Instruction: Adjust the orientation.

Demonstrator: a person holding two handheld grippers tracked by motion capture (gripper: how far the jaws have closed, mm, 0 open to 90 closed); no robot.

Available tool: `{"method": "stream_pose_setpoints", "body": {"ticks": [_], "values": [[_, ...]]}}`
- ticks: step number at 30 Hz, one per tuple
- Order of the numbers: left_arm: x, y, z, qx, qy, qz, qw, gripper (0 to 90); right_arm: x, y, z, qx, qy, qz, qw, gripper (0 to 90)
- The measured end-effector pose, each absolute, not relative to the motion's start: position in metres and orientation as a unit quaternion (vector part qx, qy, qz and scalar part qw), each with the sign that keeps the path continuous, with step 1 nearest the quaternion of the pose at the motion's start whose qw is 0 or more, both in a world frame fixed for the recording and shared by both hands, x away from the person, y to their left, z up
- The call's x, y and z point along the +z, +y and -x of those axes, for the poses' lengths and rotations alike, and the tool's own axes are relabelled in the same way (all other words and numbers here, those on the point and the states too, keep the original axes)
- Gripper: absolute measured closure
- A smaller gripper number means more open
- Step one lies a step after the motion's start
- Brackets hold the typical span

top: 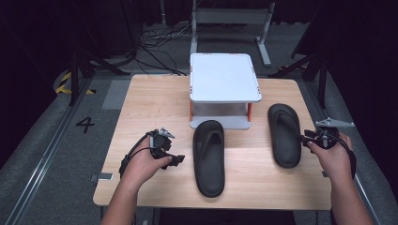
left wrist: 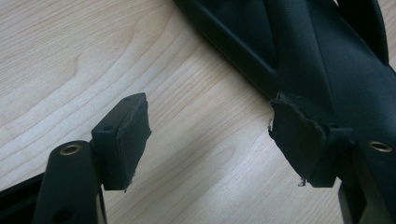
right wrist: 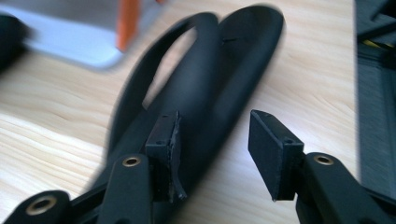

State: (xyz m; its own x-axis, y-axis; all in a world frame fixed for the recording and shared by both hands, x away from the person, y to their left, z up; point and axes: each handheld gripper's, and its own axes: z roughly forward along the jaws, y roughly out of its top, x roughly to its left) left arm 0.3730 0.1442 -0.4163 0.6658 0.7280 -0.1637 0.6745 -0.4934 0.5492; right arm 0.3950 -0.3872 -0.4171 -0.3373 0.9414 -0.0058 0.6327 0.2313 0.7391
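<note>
Left hand-held gripper (top: 180,160) sits at about 8 o'clock on the bench (top: 155,101), and I read its jaws as standing apart with nothing between them; in the left gripper view only bare wood lies in the gap, with one pad (left wrist: 125,140) well off the near slipper (top: 209,157) and the other close against its edge, though I cannot tell whether that one touches. That slipper lies flat at the middle of the bench, toe toward 12 o'clock, just in front of the white stand (top: 224,77). My right hand-held gripper (top: 302,137) is at 3 o'clock, right beside the far slipper (top: 284,134), which lies flat and slightly tilted, its toe toward 12. In the right gripper view its jaws are partly open, one pad (right wrist: 166,154) in front of the slipper's side and the other over bare wood; they do not press on it. The slipper's strap arches up beyond them, blurred.
</note>
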Motion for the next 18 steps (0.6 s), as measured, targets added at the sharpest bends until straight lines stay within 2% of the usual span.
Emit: {"method": "stream_pose_setpoints", "body": {"ticks": [3, 8, 10, 18], "values": [[-0.417, 0.142, -0.374, 0.044, 0.403, -0.864, 0.298, 28.5, -0.422, -0.391, -0.396, 0.323, 0.747, -0.533, 0.230, 55.2], [-0.419, 0.144, -0.373, 0.043, 0.406, -0.863, 0.297, 28.4, -0.424, -0.396, -0.399, 0.342, 0.733, -0.544, 0.221, 44.5], [-0.420, 0.146, -0.371, 0.044, 0.407, -0.863, 0.295, 28.5, -0.427, -0.396, -0.403, 0.346, 0.732, -0.545, 0.217, 43.3], [-0.422, 0.157, -0.361, 0.044, 0.422, -0.858, 0.289, 28.5, -0.446, -0.393, -0.424, 0.304, 0.737, -0.557, 0.233, 44.7]]}}
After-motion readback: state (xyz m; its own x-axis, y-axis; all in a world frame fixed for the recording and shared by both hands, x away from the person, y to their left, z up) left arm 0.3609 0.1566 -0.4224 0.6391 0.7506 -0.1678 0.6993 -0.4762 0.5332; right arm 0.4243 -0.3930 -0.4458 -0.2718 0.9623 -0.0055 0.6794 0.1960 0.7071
